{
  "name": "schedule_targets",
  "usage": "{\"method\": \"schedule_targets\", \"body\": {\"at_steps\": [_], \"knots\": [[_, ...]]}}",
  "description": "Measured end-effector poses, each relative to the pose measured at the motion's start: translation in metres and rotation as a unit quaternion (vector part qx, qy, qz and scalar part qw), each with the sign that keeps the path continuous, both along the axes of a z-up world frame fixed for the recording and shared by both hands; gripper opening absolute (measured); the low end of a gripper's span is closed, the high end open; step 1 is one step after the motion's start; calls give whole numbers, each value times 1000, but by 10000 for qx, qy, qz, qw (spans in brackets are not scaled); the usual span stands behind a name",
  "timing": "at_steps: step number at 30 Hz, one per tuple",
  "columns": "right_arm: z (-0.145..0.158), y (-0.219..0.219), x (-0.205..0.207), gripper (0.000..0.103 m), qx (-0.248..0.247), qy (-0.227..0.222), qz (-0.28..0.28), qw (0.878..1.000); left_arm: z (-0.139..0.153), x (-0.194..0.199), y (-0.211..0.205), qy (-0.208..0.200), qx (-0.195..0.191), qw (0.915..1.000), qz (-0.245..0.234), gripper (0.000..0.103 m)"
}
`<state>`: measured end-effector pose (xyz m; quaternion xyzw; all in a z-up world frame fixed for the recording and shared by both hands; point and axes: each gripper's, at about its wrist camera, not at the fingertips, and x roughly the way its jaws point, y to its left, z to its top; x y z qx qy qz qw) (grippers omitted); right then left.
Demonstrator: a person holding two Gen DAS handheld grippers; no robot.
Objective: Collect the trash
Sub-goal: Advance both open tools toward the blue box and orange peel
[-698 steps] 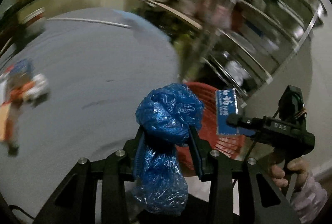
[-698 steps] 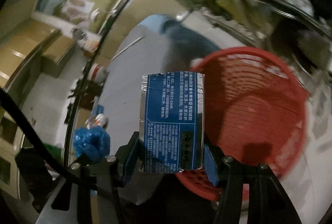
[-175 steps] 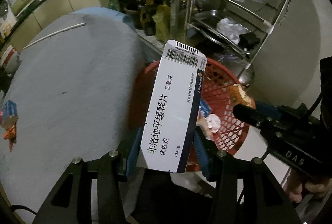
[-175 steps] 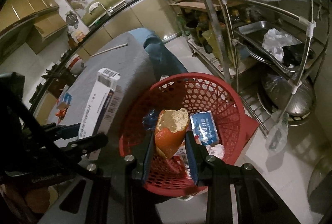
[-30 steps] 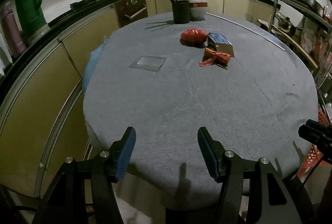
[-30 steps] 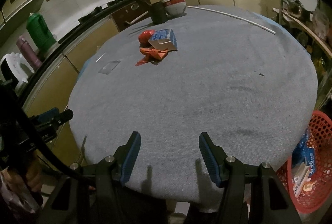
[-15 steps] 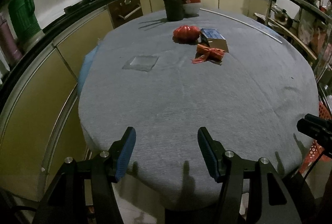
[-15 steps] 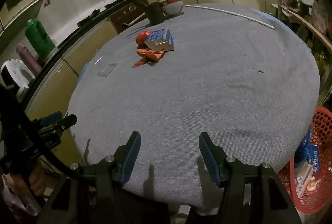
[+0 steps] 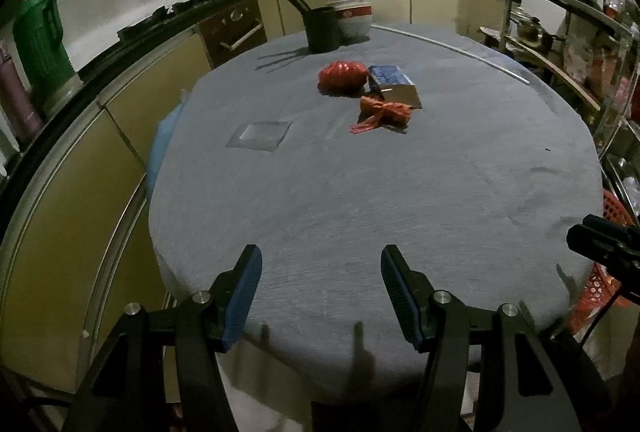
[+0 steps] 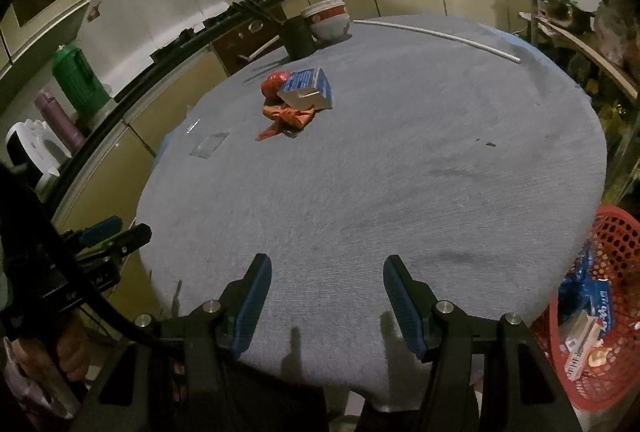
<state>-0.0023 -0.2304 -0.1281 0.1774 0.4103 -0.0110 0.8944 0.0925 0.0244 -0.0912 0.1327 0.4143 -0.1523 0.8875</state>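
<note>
While hovering over near edge of grey round surface [image 9: 360,192]: left tongs [image 9: 321,292] spread, nothing between blue pads; same for right tongs [image 10: 327,298], spread and empty. Lower right of right wrist frame: red mesh basket [image 10: 612,232] beside and below surface edge, holding a blue packet, a white box, other scraps. Same basket just visible at right edge of left wrist frame, behind tip of right tongs. Mid-left of left wrist frame: flat clear square wrapper [image 9: 259,134] lying alone on cloth. Upper centre, remaining trash in a tight cluster: crumpled orange wrapper [image 9: 382,113] nearest, blue box [image 9: 394,85] touching behind, red ball-like bag [image 9: 343,76] to its left. Far edge: dark cup with chopsticks [image 9: 322,29], stacked bowls [image 9: 354,20] just behind. Long white rod [image 10: 436,33] along far right rim.
</note>
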Motion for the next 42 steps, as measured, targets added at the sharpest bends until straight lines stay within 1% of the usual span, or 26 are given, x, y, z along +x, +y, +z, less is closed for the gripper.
{"method": "schedule_targets", "body": {"at_steps": [8,15,31,42], "knots": [[8,-2,-11,63,-63,-105,-88,9999,4,-7,-2,-50,-51,9999,-74,63],[9,1,-12,63,-108,-98,-51,9999,-1,-3,2,46,-81,10000,24,63],[-5,0,1,63,-28,117,-12,9999,-20,17,11,279,-69,9993,221,63],[-10,7,15,63,-71,205,102,9997,-25,34,23,304,-70,9986,432,63]]}}
